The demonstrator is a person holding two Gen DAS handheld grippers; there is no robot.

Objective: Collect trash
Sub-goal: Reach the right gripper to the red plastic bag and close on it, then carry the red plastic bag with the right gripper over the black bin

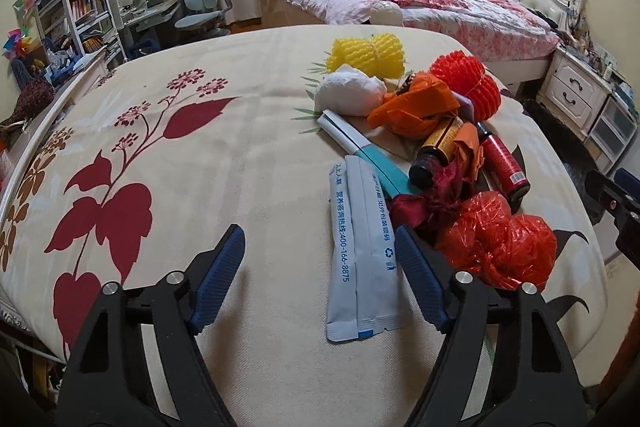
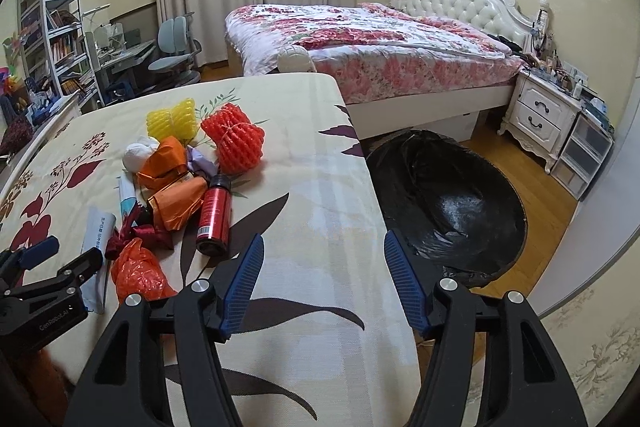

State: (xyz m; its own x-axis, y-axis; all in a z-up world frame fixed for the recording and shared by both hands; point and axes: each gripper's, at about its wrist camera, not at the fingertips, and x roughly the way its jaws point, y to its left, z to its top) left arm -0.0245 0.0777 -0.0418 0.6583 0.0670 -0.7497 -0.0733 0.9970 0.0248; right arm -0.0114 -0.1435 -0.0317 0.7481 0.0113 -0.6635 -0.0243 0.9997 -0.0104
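Left gripper (image 1: pixel 320 247) hangs over the leaf-printed bedspread (image 1: pixel 168 155) with its jaws apart — the pale blue sachet (image 1: pixel 360 251) lies flat between them, touched by neither pad. Just right of it sits the trash pile: a crumpled red plastic bag (image 1: pixel 496 243), a dark red wrapper (image 1: pixel 436 195), a brown bottle (image 1: pixel 436 151), a red can (image 1: pixel 504 163), orange paper (image 1: pixel 412 111), a white wad (image 1: pixel 348 93), yellow foam netting (image 1: pixel 366 53) and red foam netting (image 1: pixel 466 85).

From the right wrist, the right gripper (image 2: pixel 322 255) stands parted and empty above the bedspread's edge. The pile lies to its left, the red can (image 2: pixel 214 215) nearest. On the floor to the right, beside the bed, a black trash bag (image 2: pixel 448 199) gapes open — well apart from the pile.
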